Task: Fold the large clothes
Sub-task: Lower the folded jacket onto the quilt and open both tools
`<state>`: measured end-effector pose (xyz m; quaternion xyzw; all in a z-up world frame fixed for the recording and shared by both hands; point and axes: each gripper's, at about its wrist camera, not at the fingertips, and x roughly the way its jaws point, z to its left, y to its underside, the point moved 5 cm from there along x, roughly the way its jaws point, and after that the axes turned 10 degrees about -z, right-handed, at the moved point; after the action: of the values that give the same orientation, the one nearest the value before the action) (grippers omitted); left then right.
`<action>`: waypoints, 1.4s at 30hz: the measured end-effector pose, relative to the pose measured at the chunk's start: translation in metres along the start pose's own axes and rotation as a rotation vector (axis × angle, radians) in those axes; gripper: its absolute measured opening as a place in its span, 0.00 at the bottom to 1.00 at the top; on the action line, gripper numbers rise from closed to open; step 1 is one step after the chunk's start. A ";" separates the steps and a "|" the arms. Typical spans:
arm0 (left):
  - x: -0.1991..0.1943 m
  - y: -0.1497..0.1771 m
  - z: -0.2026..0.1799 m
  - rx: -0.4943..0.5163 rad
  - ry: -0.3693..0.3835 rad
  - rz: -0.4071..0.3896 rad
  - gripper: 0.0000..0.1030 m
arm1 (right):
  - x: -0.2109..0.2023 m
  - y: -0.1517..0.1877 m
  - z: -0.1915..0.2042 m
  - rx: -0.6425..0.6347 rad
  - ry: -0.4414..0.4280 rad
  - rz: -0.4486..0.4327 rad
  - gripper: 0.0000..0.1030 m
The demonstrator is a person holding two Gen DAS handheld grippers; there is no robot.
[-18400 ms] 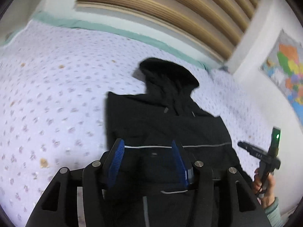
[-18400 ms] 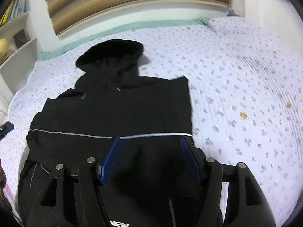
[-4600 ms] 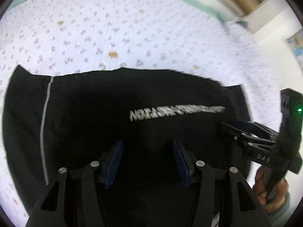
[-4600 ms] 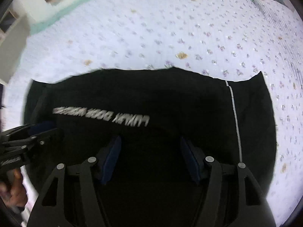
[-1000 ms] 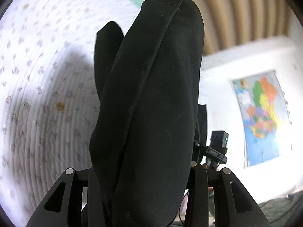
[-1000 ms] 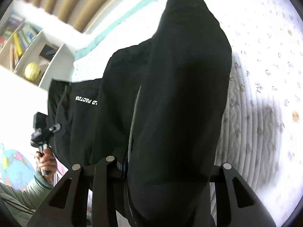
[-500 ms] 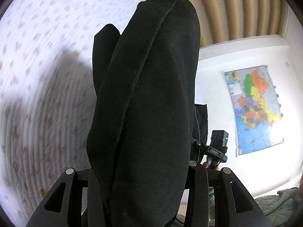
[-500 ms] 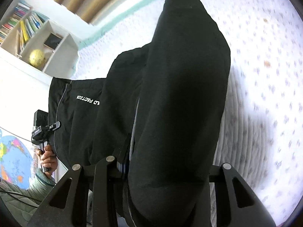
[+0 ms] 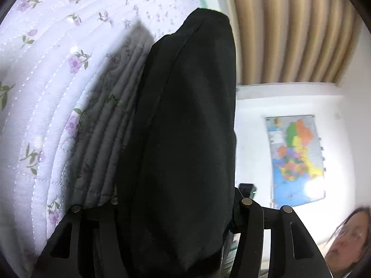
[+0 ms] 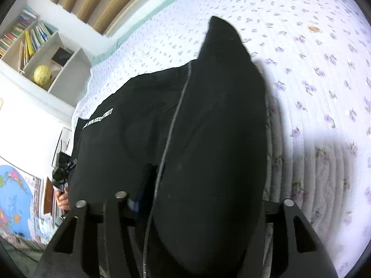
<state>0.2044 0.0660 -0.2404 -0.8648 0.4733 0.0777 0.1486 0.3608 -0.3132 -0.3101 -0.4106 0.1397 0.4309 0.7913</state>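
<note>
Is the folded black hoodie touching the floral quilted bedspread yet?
Cannot tell. In the right wrist view the black hoodie hangs low over the floral quilted bedspread, casting a shadow close beside it, but its own bulk hides any contact line.

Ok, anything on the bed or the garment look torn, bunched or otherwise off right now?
Nothing stands out. The black hoodie is a thick folded bundle between both grippers' opening jaws, with no tear or loose sleeve visible. The floral quilt around it lies flat and clean. Much of the garment fills each view, so its underside can't be checked.
</note>
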 end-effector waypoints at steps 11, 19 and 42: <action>-0.134 0.029 -0.079 0.373 -0.309 -0.277 0.55 | -0.134 0.041 -0.007 -0.006 0.247 -0.228 0.71; -0.084 0.004 -0.137 0.561 -0.446 -0.272 0.56 | -0.118 0.004 0.080 -0.210 0.306 -0.272 0.87; -0.056 0.072 -0.253 1.017 -0.765 -0.452 0.70 | -0.137 0.022 0.182 -0.410 0.436 -0.400 0.86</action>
<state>0.1125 -0.0099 0.0007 -0.6765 0.1723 0.1130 0.7070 0.2383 -0.2445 -0.1291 -0.6622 0.1329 0.1890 0.7128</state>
